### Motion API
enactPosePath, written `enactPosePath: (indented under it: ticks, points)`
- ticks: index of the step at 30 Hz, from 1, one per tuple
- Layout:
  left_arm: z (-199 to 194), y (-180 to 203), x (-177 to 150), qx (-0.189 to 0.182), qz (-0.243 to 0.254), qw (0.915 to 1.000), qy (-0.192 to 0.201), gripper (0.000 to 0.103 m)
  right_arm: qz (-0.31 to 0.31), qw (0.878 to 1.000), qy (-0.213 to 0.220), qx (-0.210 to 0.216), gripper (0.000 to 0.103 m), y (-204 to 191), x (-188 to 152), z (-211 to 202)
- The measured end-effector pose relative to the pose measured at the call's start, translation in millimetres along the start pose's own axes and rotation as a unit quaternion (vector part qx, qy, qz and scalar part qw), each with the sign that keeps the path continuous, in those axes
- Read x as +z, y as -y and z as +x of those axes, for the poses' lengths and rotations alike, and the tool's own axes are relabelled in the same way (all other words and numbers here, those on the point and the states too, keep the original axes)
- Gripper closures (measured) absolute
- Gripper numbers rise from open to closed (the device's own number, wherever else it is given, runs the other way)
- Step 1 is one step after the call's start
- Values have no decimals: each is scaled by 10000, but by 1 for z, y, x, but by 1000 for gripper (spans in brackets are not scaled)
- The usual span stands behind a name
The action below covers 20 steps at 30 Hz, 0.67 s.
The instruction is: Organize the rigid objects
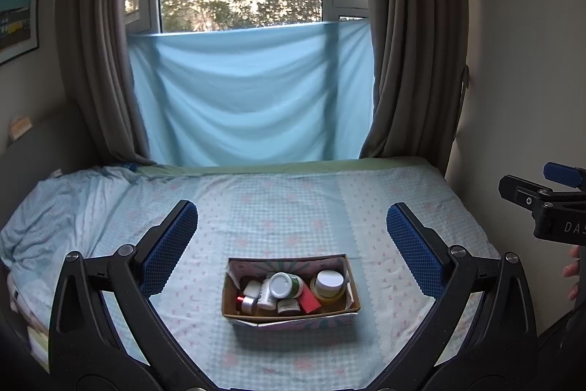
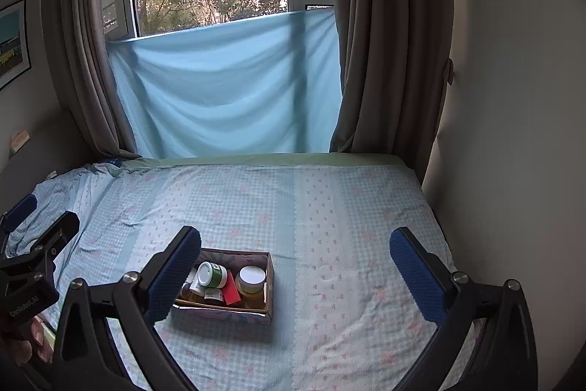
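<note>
From the left wrist, the left tongs (image 1: 292, 246) gape wide and empty above the bed (image 1: 293, 200), where a cardboard box (image 1: 291, 312) (packed with jars and bottles) sits between the pads. From the right wrist, the right tongs (image 2: 295, 275) also stand spread and empty, the box (image 2: 223, 312) lying beside their left pad (image 2: 174, 275).

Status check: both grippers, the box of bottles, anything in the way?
Left gripper open, empty. Right gripper open, empty. Box on bed, jars inside. Nothing blocking.
</note>
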State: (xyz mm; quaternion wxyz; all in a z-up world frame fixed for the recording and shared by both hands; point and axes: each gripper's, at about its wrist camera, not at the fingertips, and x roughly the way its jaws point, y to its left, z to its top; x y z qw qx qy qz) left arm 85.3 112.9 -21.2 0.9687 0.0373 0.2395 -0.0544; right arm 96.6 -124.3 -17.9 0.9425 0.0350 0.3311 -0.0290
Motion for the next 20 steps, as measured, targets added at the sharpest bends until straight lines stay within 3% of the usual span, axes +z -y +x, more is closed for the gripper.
enactPosePath:
  ticks: [20]
  points:
    - [-2, 10, 1, 74, -52, 9997, 212, 0, 67, 9999, 107, -31, 0, 7, 4, 0]
